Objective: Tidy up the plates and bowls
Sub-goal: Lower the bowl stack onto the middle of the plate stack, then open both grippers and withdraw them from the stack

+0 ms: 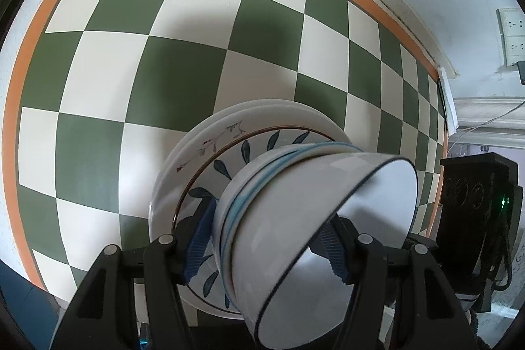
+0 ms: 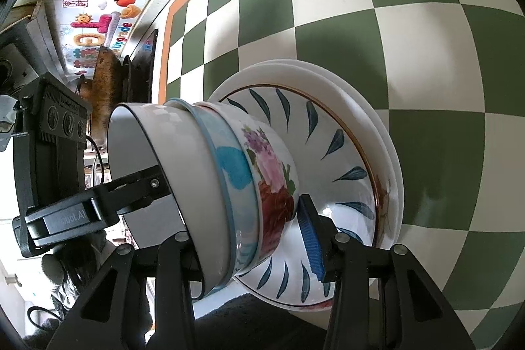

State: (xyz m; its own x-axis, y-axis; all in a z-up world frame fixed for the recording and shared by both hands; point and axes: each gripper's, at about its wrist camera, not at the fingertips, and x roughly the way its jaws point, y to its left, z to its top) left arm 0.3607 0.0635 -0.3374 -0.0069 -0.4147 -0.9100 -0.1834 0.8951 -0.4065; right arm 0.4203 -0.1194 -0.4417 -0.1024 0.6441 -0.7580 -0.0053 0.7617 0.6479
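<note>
Both grippers were clamped on the nested bowl stack (image 1: 295,218), left gripper (image 1: 267,246) and right gripper (image 2: 252,238) each about half open, pads pressed against it. Bowls were sat on stacked plates (image 2: 344,153) over a green-and-white checkered mat (image 1: 164,54). Stack axis was tipped sideways, the top rim facing a black camera unit (image 1: 475,186).

Plates (image 1: 210,133) mostly hidden — under bowls (image 1: 295,202).
</note>
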